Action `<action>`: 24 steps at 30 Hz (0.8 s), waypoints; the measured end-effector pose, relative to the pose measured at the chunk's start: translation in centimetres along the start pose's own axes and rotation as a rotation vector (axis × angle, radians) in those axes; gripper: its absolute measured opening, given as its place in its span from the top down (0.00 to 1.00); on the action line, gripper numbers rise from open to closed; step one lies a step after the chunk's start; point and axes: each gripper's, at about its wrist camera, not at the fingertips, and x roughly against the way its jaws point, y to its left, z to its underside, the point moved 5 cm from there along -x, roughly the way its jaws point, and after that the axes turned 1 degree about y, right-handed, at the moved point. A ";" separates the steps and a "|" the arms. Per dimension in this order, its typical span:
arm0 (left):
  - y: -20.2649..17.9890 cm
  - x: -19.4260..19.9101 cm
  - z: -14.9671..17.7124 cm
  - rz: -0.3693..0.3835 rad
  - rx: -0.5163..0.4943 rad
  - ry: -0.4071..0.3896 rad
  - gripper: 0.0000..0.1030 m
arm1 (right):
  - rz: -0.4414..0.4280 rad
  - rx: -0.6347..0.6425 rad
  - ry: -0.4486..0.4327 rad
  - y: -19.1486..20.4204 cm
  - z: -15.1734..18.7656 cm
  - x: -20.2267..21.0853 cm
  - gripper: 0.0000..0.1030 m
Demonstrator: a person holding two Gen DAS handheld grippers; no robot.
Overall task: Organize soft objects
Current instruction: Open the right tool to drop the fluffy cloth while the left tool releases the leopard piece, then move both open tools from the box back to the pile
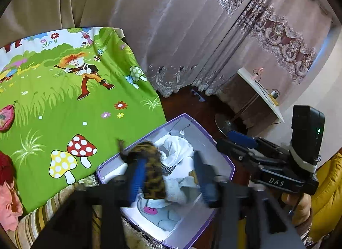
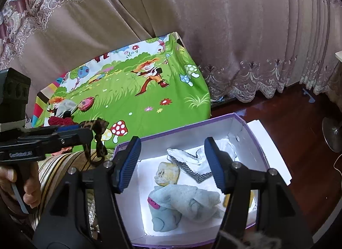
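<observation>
A purple box with a white inside [image 2: 252, 133] stands on the floor beside the bed; it also shows in the left wrist view [image 1: 215, 144]. It holds a pale blue towel [image 2: 183, 202], a yellow sponge [image 2: 167, 173] and a white cloth with checked trim [image 2: 192, 159]. My left gripper [image 1: 168, 174] hangs over the box with its jaws apart, and a leopard-print scarf [image 1: 152, 172] drapes along its left finger. In the right wrist view the scarf [image 2: 97, 140] dangles from the left gripper's tip [image 2: 85, 135]. My right gripper [image 2: 173, 163] is open and empty above the box.
A bed with a green cartoon sheet [image 2: 132, 99] carries a red knit item [image 2: 62, 121], a pink purse [image 2: 85, 103] and a grey cloth [image 2: 67, 105]. Curtains [image 2: 235, 35] hang behind. A white side table [image 1: 260, 90] and a stand base [image 2: 333, 133] sit on the dark wooden floor.
</observation>
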 end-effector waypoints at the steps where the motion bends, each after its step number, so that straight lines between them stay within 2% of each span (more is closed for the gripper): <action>1: 0.0 0.1 0.0 0.005 0.002 -0.005 0.44 | -0.004 0.003 0.003 0.2 0.1 -0.1 0.36; 4: 0.0 0.3 -0.2 0.011 0.003 -0.004 0.43 | -0.017 0.008 0.013 0.6 0.3 -0.3 0.35; 7: 0.0 0.3 -0.2 0.081 0.037 0.016 0.43 | -0.027 0.019 0.015 1.1 0.3 -0.3 0.35; 9: 0.1 -0.2 -0.1 0.159 0.076 0.060 0.38 | -0.028 0.023 0.015 1.3 0.3 -0.3 0.34; 10: 0.4 -0.9 0.2 0.183 0.099 0.104 0.30 | -0.029 0.023 0.014 1.4 0.2 -0.2 0.34; 12: 1.6 -2.3 1.1 0.123 0.136 0.190 0.28 | -0.026 0.020 0.013 1.3 0.2 -0.2 0.33; 17: 4.8 -4.0 2.8 0.090 0.264 0.297 0.28 | -0.028 0.011 0.024 1.1 0.6 -0.4 0.32; 19: 5.6 -3.6 2.9 0.083 0.292 0.281 0.28 | -0.030 0.012 0.029 1.2 0.6 -0.5 0.32; 24: 5.7 -1.0 2.4 0.065 0.255 0.191 0.28 | -0.046 0.022 0.039 2.1 0.8 -0.8 0.31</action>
